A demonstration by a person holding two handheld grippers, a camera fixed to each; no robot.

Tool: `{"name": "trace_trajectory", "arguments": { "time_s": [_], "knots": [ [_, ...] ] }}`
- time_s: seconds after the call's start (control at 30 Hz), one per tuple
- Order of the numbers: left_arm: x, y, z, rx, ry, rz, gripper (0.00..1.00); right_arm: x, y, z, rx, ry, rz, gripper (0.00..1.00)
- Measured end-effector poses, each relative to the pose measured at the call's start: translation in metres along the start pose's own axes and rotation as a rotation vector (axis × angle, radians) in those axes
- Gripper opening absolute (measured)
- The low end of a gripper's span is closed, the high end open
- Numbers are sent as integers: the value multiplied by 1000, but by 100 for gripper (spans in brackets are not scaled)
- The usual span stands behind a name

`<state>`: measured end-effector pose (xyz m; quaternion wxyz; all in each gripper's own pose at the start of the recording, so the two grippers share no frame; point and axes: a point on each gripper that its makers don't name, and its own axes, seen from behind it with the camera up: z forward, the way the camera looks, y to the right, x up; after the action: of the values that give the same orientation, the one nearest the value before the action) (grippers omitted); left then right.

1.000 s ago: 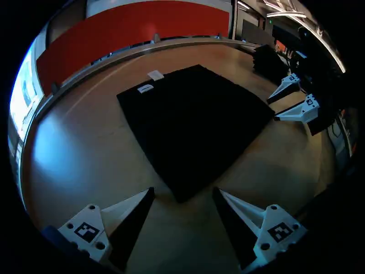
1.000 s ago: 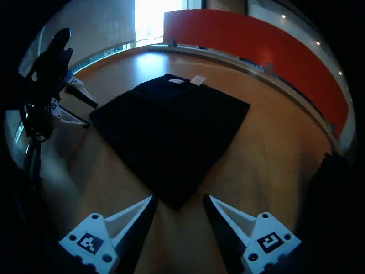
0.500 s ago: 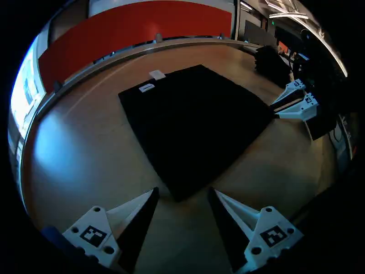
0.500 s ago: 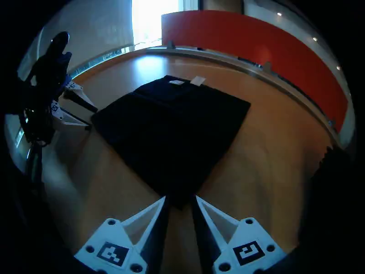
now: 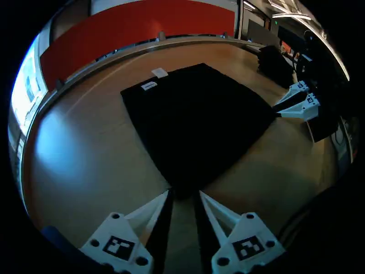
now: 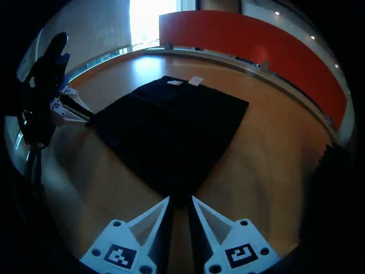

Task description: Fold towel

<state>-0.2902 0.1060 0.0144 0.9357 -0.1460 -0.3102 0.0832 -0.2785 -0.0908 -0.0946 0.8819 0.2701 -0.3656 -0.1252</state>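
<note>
towel (image 5: 196, 118) corner hidden between fingers (image 5: 147, 218), label (image 5: 149, 85) unreadable

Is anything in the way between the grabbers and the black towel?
No, nothing visible is in the way. The left gripper has its fingertips on either side of one corner of the towel, and the right gripper has its fingertips on either side of another corner.

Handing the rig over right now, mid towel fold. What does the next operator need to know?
Left gripper: fingers narrowed around one corner of the black towel; firm pinch unconfirmed.
Right gripper: same at the neighbouring corner.
Towel lies flat on the wooden table.
Done: both corners reached.
Left: confirm both grips, lift, probably carry the corners over to the far edge.
</note>
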Motion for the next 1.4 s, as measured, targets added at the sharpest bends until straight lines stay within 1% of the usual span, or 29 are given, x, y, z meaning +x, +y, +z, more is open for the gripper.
{"name": "trace_trajectory", "arguments": {
  "time_s": [0.27, 0.4, 0.6, 0.8, 1.0, 1.2, 1.4],
  "knots": [
    [1, 1, -1, 21, 0, -16, 8, -1, 0, 0, -3, -1, 8, 15],
    [2, 2, -2, 25, -2, -34, 6, -1, -1, -1, 0, 0, 18, 13],
    [4, 5, -4, 10, -5, -79, 6, 3, 2, -5, -6, 14, 19, 13],
    [9, 8, -10, 5, -1, -75, 5, 13, 6, -13, -11, 29, 13, 13],
    [23, 7, -24, 3, 21, -116, 5, 30, 7, -30, -10, 53, 6, 13],
    [40, 4, -44, 4, 46, -161, 5, 48, 5, -49, -2, 72, -16, 13],
    [48, 4, -65, 5, 47, -191, 5, 58, -2, -67, 22, 72, -18, 13]
  ]
}}
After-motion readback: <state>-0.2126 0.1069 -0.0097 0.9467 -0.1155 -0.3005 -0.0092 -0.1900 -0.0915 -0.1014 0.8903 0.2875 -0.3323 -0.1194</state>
